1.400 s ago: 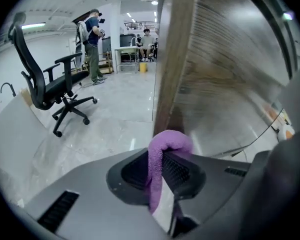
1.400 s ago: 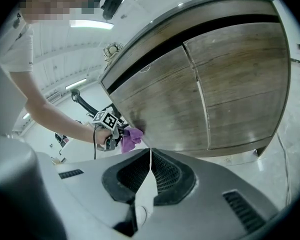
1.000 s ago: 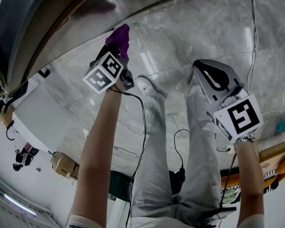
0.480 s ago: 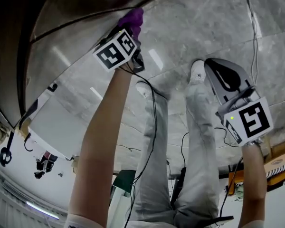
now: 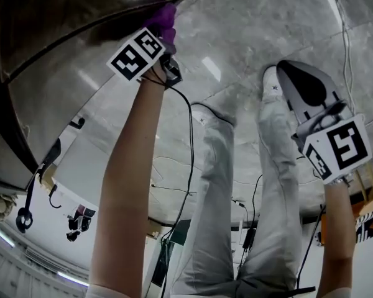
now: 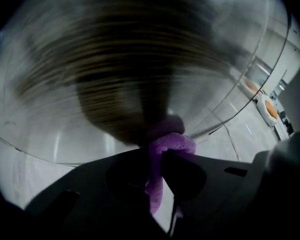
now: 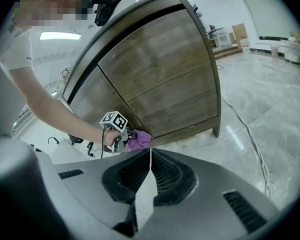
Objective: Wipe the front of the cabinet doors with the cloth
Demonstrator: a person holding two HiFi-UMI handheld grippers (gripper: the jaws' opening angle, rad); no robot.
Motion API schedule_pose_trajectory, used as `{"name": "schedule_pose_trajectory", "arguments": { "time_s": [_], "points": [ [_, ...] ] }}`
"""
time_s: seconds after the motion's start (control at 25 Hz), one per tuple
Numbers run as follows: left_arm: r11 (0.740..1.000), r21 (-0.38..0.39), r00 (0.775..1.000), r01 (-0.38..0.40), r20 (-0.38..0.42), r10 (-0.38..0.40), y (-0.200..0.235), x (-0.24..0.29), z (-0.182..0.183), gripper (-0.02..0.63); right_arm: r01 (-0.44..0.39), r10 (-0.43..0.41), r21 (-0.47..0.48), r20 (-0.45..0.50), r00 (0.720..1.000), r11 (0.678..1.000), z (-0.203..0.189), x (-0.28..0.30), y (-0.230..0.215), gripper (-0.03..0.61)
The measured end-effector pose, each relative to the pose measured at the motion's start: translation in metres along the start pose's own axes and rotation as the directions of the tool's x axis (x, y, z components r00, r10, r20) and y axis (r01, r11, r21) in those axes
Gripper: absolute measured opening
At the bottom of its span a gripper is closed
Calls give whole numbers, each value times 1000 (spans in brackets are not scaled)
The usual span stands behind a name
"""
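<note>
The brown wooden cabinet (image 7: 160, 69) has two doors. In the head view it fills the top left as a dark panel (image 5: 81, 17). A purple cloth (image 6: 166, 143) is clamped in my left gripper (image 6: 162, 154), whose jaws are shut on it. The cloth (image 5: 163, 17) presses against the low part of the cabinet front (image 6: 125, 69), which looks motion-blurred. The right gripper view shows the cloth (image 7: 139, 140) near the bottom of the left door. My right gripper (image 7: 150, 153) is shut with nothing in it. It hangs over the floor, away from the cabinet (image 5: 286, 68).
A person's grey trouser legs (image 5: 217, 185) and white shoes (image 5: 272, 79) stand on the marble floor (image 5: 255, 23). Black cables (image 5: 189, 148) trail across it, and a white cable (image 7: 245, 129) runs by the cabinet leg (image 7: 216, 130). Boxes (image 7: 238, 34) stand far back.
My left gripper has carried the cloth from over the floor up onto the cabinet front. The right gripper has stayed about where it was.
</note>
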State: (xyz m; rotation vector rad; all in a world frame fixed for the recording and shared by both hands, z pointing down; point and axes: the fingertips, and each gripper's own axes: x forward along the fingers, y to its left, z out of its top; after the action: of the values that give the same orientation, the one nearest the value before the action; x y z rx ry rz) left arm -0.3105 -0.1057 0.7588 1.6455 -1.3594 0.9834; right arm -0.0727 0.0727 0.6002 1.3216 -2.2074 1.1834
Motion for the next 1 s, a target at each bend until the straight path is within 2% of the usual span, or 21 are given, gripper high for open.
{"name": "schedule_pose_trajectory", "arguments": {
  "time_s": [0.4,0.72,1.0],
  "points": [
    [999,33,999,-28,-43,29,98,-21,-27,58,-38,39,-61,16,999,997,10,41,70,29],
    [992,-31,992,-119,-57,117,203,-43,-55,58,-38,38,-53,0,999,998,-12,69,128,29],
    [973,-96,977,-209,-62,203,289,-79,-74,58,-72,72,-56,-18,997,996,-27,87,183,29]
  ]
}}
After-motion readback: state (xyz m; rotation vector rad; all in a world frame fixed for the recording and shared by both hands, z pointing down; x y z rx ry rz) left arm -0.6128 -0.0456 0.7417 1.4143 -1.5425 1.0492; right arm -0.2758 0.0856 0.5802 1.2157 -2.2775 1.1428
